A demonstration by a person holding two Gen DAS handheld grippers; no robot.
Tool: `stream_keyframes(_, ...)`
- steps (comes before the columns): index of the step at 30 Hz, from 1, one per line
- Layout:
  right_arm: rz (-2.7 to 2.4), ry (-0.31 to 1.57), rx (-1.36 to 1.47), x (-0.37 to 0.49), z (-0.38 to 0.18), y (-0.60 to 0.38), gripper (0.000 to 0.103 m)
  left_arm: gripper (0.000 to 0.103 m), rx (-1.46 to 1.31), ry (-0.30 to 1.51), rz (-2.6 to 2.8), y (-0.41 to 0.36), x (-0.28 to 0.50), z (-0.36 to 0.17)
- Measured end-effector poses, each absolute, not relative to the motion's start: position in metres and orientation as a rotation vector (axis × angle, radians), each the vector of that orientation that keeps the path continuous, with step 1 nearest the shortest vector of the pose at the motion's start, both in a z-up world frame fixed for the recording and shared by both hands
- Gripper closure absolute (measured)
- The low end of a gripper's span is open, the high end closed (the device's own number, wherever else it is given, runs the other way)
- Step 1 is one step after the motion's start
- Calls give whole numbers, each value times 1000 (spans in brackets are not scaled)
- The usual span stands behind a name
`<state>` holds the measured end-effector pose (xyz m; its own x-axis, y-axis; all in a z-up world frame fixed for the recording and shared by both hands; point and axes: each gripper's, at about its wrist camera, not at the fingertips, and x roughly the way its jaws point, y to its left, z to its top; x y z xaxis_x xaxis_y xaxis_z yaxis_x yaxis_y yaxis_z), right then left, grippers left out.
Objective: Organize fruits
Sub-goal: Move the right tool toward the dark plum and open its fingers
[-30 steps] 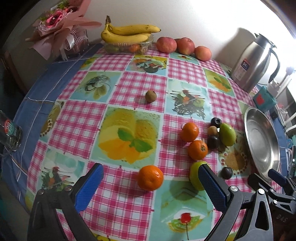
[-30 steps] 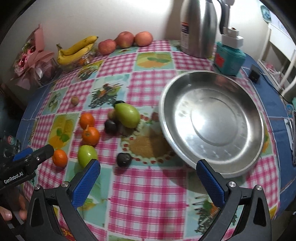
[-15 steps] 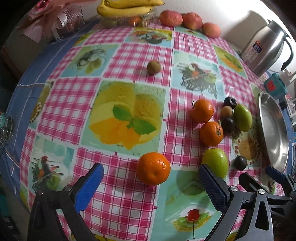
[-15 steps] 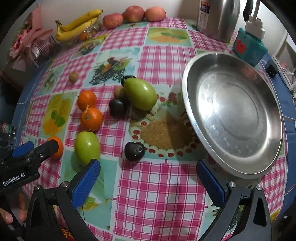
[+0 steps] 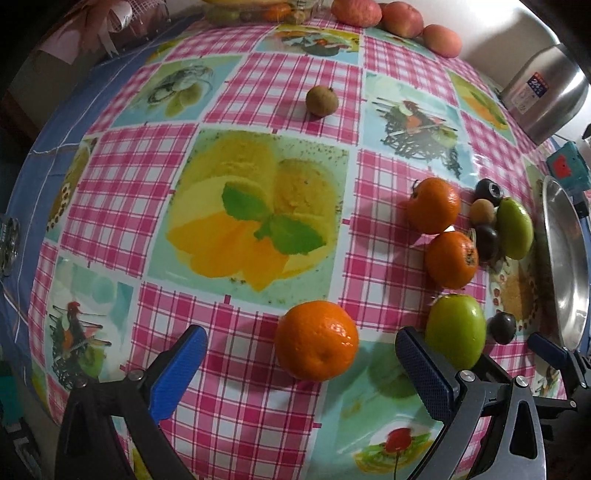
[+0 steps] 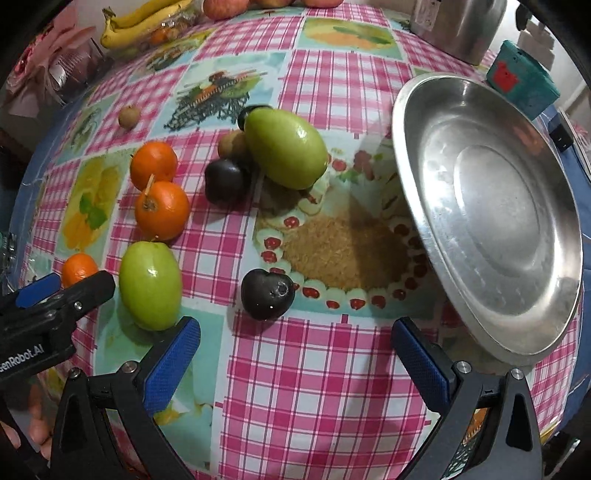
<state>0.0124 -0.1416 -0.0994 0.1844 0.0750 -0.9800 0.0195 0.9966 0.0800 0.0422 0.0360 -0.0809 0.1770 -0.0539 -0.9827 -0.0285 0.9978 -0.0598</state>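
Note:
My left gripper [image 5: 301, 373] is open, its blue pads on either side of an orange [image 5: 317, 340] that lies on the checked tablecloth, not touching it. My right gripper [image 6: 295, 363] is open and empty just short of a dark plum [image 6: 267, 293]. A green fruit [image 6: 149, 286] lies left of the plum, next to the left gripper's finger [image 6: 85, 291]. Two more oranges [image 6: 161, 209], another dark plum [image 6: 225, 181] and a larger green fruit [image 6: 286, 147] lie farther off. An empty steel plate [image 6: 491, 218] sits at the right.
A small brown fruit [image 5: 321, 100] lies alone farther back. Bananas [image 6: 147, 16] and red apples [image 5: 400, 13] stand along the far wall. A steel thermos [image 5: 546, 103] and a teal box [image 6: 522, 79] stand behind the plate. The table edge drops off at left.
Both grippers have moved forward and down toward the table. The orange now sits between the left pads and the dark plum is closer to the right gripper. No fruit has moved.

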Motion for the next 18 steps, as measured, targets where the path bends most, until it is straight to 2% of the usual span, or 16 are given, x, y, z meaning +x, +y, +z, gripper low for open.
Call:
stream_keyframes(12,0,1380,48,29,-114,-135,0,0,-19,1399,17,44,56,-107)
stream_keyframes(18,-17,1356,63,34,-118,-137,0,0,-17,1403,21,39,53,-103)
